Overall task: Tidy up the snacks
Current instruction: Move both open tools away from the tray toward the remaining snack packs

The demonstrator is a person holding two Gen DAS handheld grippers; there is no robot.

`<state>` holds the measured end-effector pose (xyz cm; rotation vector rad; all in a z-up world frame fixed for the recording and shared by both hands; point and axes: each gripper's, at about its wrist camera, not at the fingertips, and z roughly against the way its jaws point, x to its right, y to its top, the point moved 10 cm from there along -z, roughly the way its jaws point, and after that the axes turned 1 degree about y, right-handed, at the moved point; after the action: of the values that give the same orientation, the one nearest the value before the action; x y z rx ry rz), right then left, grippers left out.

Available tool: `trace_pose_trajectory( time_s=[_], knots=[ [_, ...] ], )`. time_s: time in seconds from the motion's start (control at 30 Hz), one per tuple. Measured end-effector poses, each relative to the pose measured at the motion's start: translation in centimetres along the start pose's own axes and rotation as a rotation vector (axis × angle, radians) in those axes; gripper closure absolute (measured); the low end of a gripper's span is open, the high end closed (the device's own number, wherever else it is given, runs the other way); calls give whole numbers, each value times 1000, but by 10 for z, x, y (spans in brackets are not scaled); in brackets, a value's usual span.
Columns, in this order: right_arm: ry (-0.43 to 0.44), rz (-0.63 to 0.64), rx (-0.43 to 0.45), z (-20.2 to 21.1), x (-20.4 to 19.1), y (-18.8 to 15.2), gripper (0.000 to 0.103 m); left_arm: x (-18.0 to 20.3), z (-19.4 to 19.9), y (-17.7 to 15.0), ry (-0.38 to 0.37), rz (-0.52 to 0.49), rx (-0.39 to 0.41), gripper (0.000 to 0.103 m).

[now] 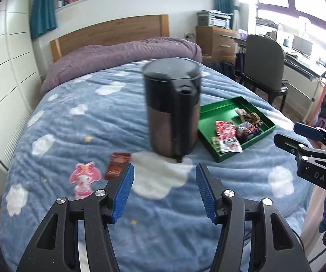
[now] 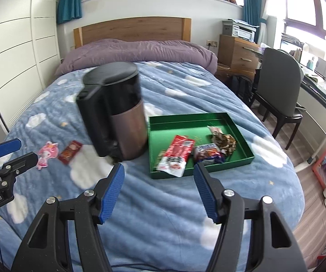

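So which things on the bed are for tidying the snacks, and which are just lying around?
For the job:
green tray
snack packets in the tray
red-brown packet on the blanket
pink cartoon packet on the blanket

Just lying about:
bronze pedal bin
purple duvet
grey chair

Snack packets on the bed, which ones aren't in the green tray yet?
Two: the dark red packet and the pink cartoon packet, lying side by side on the blue blanket left of the bin. The others sit inside the green tray.
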<state>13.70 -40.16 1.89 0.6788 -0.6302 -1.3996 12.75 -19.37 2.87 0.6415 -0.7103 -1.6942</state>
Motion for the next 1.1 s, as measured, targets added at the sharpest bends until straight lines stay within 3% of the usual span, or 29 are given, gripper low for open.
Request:
trace_pose_trajectory(
  time_s=[0.2,0.57,1.1],
  knots=[
    [32,18,15,14,-39,-3,22,-40,23,-14,46,51,41,52],
    [97,78,17,23,-105,-11,19,-100,44,-47,95,161,48,52],
    [169,169,-30,4,-182,-21,19,-154,33,-82,127,254,8,52]
  ],
)
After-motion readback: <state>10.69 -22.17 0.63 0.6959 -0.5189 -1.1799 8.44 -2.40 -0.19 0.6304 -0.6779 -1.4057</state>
